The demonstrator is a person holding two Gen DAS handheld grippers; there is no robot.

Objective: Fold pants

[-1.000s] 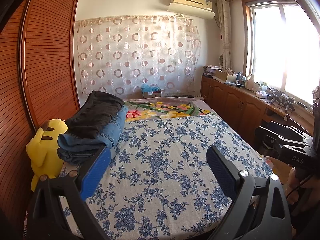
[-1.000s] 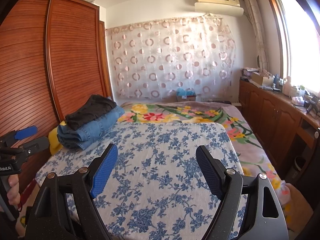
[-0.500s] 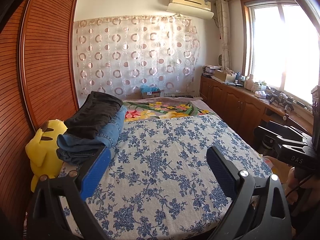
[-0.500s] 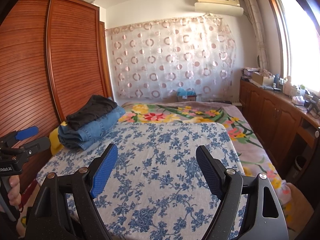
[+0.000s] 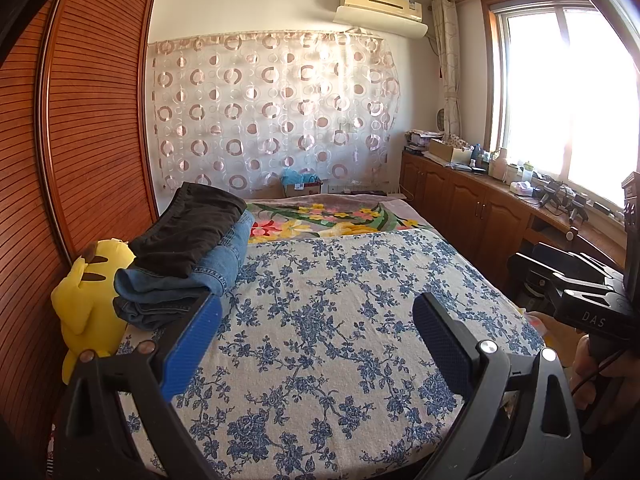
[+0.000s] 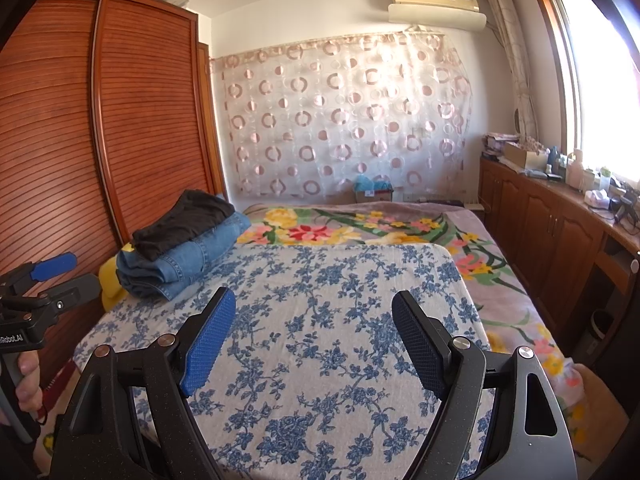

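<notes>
Ahead and to the left of the left gripper [image 5: 316, 320] sits a pile of pants [image 5: 188, 256]. Both grippers hang above the bed [image 5: 340, 320] with jaws wide apart, and they hold nothing. The right gripper [image 6: 312, 332] is open just as wide, and the pile is far off to its left.

The pile has three folded pairs: black pants [image 6: 182, 222] on top, light jeans [image 6: 188, 256] under them, and dark jeans [image 5: 152, 308] at the bottom. They lie flat and neat, with edges lined up. No loose pants show on the blue flower sheet in front of the grippers.

So this scene fits two times: all the pants are folded and stacked, or another pair is coming that the pictures do not show. If one more pair comes, it is best to lay it flat in the bare middle of the bed, pinch both ends, and keep the edges even.

One yellow toy [image 5: 86, 300] rests just left of the pile. One hand [image 6: 24, 384] shows in the right view, holding the left gripper's handle.
</notes>
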